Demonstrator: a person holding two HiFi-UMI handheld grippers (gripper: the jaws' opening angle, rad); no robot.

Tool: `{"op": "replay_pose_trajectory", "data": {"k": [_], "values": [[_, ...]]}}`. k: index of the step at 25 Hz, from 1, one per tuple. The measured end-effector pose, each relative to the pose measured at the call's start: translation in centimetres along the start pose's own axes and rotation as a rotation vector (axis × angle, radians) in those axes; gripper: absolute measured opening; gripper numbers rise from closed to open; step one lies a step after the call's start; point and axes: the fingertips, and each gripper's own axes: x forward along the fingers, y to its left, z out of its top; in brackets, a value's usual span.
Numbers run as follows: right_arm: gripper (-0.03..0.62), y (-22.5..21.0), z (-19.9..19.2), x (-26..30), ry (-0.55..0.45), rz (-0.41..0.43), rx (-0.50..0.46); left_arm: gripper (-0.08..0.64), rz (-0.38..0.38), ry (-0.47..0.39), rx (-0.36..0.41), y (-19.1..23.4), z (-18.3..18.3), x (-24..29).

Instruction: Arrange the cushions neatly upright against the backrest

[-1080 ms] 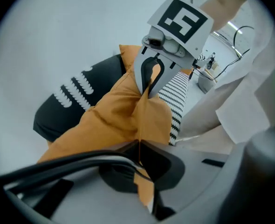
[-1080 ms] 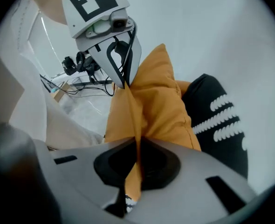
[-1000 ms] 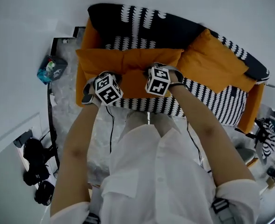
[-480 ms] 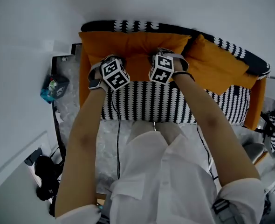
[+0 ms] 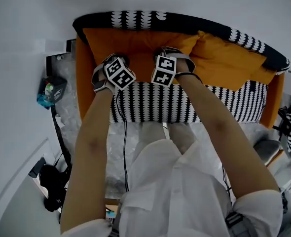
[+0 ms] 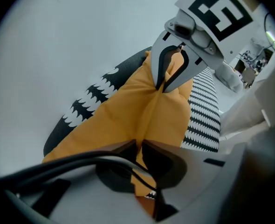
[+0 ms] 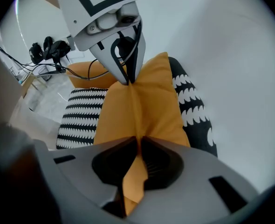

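Observation:
A long orange cushion (image 5: pixel 135 44) stands along the backrest (image 5: pixel 185 21) of a black-and-white patterned sofa, at its left end. My left gripper (image 5: pixel 115 59) and right gripper (image 5: pixel 166 53) pinch its upper edge side by side. In the left gripper view the fabric (image 6: pixel 128 111) puckers into my left gripper (image 6: pixel 138 146), and the right gripper (image 6: pixel 160 87) bites the same fold further on. The right gripper view shows the cloth (image 7: pixel 142 101) caught in my right gripper (image 7: pixel 138 141). Both pairs of jaws have just been opening slightly, with the fabric still between them. A second orange cushion (image 5: pixel 227 58) leans at the right.
The striped seat (image 5: pixel 155 102) lies below the cushions, between orange side panels (image 5: pixel 81 78). A white wall rises behind the sofa. On the floor at the left sit a blue-green bag (image 5: pixel 49 90) and black gear (image 5: pixel 52 181). More clutter (image 5: pixel 288 127) stands at the right.
Both grippers have carried the long orange cushion from the front of the seat back to the backrest, where it now stands against it. The second cushion has stayed in place.

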Motion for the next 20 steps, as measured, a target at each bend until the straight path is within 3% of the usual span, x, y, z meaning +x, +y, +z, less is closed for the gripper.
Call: {"op": "replay_pose_trajectory", "data": {"k": [5,9,13,20], "values": [[0.077,-0.5,0.1,-0.9,-0.013,0.016,0.056,0.152,-0.029,-0.062,-0.095,-0.7,1.0,-0.4],[0.077,-1.2,-0.1,-2.5,-0.046,-0.005,0.126,0.178,-0.015,-0.101,-0.096,-0.7,2.4,-1.7],[0.077,-3.1,-0.1,-5.7,-0.134,-0.029,0.338,0.175,-0.01,-0.192,-0.163,0.0,4.3,-3.9],[0.067,-2.1,-5.0,-14.0,-0.294,-0.098,0.772,0.124,-0.094,-0.446,-0.429,-1.7,8.5,-9.7]]}}
